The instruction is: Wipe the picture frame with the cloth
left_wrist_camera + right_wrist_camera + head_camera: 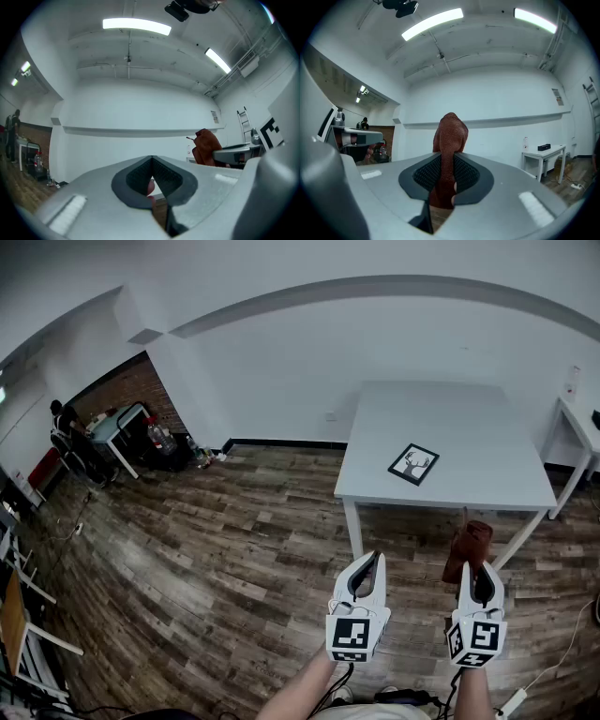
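Wiping hasn't started yet: the picture frame [413, 464] lies flat on the white table [441, 409], well apart from the 2 grippers. The right gripper [476, 568] is clamped on the rust-brown cloth [468, 546], which pokes up past its jaws. The left gripper [367, 561] is closed on nothing.

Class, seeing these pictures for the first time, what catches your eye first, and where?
A rust-brown cloth stands up from the right claw, which is shut on it. Ahead, a black picture frame lies on the white table, near its front edge.
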{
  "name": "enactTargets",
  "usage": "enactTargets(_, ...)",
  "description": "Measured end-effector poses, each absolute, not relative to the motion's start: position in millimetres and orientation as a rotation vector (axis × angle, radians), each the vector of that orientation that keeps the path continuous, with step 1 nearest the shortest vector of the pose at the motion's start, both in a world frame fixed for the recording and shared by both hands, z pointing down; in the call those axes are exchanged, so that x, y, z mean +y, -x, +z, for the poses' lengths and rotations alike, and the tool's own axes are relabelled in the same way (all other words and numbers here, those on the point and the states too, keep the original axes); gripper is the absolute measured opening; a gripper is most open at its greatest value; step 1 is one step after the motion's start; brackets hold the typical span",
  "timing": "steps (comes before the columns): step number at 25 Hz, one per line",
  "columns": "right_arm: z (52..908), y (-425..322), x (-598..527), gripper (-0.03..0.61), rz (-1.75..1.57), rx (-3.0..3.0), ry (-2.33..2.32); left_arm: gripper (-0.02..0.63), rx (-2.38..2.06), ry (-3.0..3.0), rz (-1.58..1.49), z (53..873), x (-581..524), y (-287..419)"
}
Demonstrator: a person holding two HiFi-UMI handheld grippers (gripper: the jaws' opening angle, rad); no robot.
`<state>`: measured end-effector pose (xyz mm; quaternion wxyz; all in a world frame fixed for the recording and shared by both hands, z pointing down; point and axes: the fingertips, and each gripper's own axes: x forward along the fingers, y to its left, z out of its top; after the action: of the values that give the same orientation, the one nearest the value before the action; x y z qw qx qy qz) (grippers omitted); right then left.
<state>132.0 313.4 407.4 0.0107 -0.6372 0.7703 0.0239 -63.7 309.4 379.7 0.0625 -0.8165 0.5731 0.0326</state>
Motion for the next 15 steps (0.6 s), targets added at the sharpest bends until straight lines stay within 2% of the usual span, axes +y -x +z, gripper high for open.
enactTargets(15,406.4,-146.4,311.0,0.094,0.069,2.399,1.965,0.0,1.737,2.469,0.079,377.8,306.9,45.0)
